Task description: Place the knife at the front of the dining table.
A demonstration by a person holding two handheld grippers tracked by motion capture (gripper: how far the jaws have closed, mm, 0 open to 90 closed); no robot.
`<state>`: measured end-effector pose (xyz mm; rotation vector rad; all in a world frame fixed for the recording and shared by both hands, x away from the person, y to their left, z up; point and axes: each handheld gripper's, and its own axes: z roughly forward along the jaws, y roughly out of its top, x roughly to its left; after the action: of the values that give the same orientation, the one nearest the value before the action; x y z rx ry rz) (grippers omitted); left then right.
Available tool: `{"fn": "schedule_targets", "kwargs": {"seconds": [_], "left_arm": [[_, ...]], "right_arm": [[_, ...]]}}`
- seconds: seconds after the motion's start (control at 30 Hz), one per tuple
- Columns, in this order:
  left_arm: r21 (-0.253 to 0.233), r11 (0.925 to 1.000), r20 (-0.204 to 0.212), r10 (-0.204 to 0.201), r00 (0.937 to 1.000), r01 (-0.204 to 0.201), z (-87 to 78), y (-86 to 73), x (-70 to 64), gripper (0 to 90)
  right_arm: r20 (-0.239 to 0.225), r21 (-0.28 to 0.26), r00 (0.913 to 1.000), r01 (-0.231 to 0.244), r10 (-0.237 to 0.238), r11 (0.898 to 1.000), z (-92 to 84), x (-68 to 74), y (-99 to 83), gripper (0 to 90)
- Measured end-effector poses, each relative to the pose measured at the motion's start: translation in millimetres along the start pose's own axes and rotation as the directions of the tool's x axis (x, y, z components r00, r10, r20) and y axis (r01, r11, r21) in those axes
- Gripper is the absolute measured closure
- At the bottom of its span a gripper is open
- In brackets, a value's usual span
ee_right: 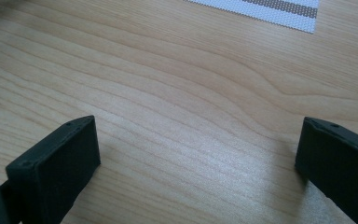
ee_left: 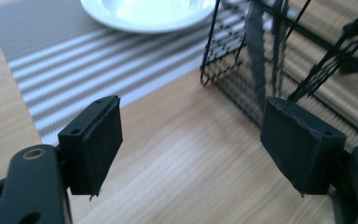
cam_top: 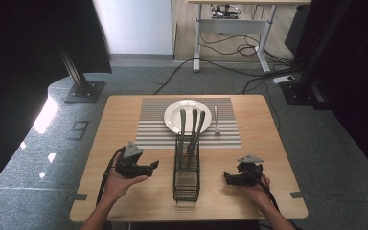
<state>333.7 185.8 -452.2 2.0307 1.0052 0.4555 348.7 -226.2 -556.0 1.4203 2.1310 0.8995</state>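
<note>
We see the black wire basket [cam_top: 187, 170] standing on the wooden table [cam_top: 124, 124] between our two grippers, its dark-handled cutlery [cam_top: 192, 125] rising upright from it, and in the left gripper view its mesh lies just ahead of the right-hand pad [ee_left: 303, 144], not between the pads. Our left gripper [cam_top: 154, 165] points at the basket with its jaws wide apart and empty. Our right gripper [cam_top: 226, 176] also has its jaws spread over bare wood, with the striped placemat [cam_top: 153, 134], white plate [cam_top: 172, 117] and fork [cam_top: 216, 120] beyond.

White plate [cam_top: 188, 115] at table's 12 o'clock on striped mat [cam_top: 148, 129]; fork [cam_top: 216, 120] at plate's 3 o'clock.
</note>
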Motion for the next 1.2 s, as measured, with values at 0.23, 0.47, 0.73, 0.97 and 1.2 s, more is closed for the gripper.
{"fn": "schedule_targets", "kwargs": {"seconds": [0.23, 0.47, 0.73, 0.97, 1.2], "left_arm": [[-0.036, 0.9994, 0.036, 0.004, 0.9994, -0.003, 2.6, 27.2, -1.9, 22.6], [-0.06, 0.9982, 0.064, 0.008, 0.9979, -0.005, 7.7, 50.2, -6.3, 26.4], [-0.058, 0.9983, 0.077, 0.011, 0.997, -0.007, 19.4, 65.9, -9.9, 27.8], [-0.067, 0.9977, 0.087, 0.014, 0.9961, -0.008, 25.8, 75.9, -13.0, 29.9], [-0.076, 0.9971, 0.084, 0.006, 0.9965, 0.001, 39.9, 85.9, -13.7, 33.2]], "right_arm": [[0.0, 0.0, 1.0, -0.002, 0.002, 1.0, 0.1, 0.3, 0.1, 0.0], [0.0, 0.0, 1.0, -0.001, 0.001, 1.0, 0.1, 0.3, 0.2, 0.0], [-0.003, 0.0, 1.0, -0.002, 0.002, 1.0, 0.8, 1.1, 0.8, 0.0], [-0.004, -0.001, 1.0, 0.001, -0.001, 1.0, 0.8, 1.1, 0.8, 0.0], [-0.003, 0.0, 1.0, 0.0, 0.0, 1.0, 1.0, 1.1, 1.1, 0.0]]}}
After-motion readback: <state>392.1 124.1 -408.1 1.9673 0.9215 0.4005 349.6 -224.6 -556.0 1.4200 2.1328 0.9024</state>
